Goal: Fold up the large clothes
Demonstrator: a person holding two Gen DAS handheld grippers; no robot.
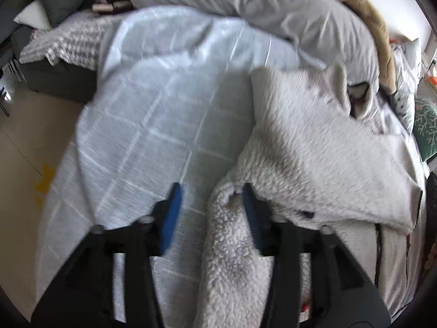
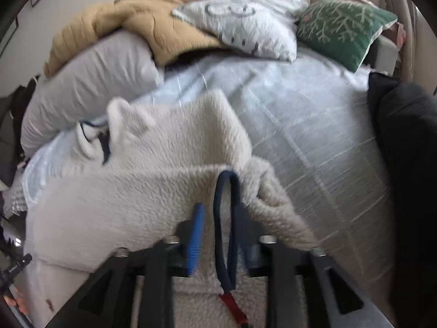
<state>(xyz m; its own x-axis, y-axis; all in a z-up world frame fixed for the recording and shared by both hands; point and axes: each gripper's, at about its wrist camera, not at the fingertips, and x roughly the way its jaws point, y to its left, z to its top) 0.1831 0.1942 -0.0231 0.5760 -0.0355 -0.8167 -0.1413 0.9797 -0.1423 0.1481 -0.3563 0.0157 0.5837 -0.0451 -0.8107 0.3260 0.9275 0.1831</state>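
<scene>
bed (image 1: pixel 153 114): pale checked cover, pillows piled at the far end
fleece jacket (image 1: pixel 314 142): sprawled on the bed, collar far, hem near
left hand-held gripper (image 1: pixel 210 213): released, fleece edge brushing its right finger
right hand-held gripper (image 2: pixel 218 229): released, astride the navy hanging loop (image 2: pixel 228 218)
verdict: both equally near

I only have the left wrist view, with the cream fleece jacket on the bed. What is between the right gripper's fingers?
Observer: A navy fabric loop, ending in a red tag, on the cream fleece jacket. The right gripper is open around it.
Operator: What lies beyond the jacket there?
Observer: A white pillow printed with grey clouds rests against the tan quilted blanket.
</scene>
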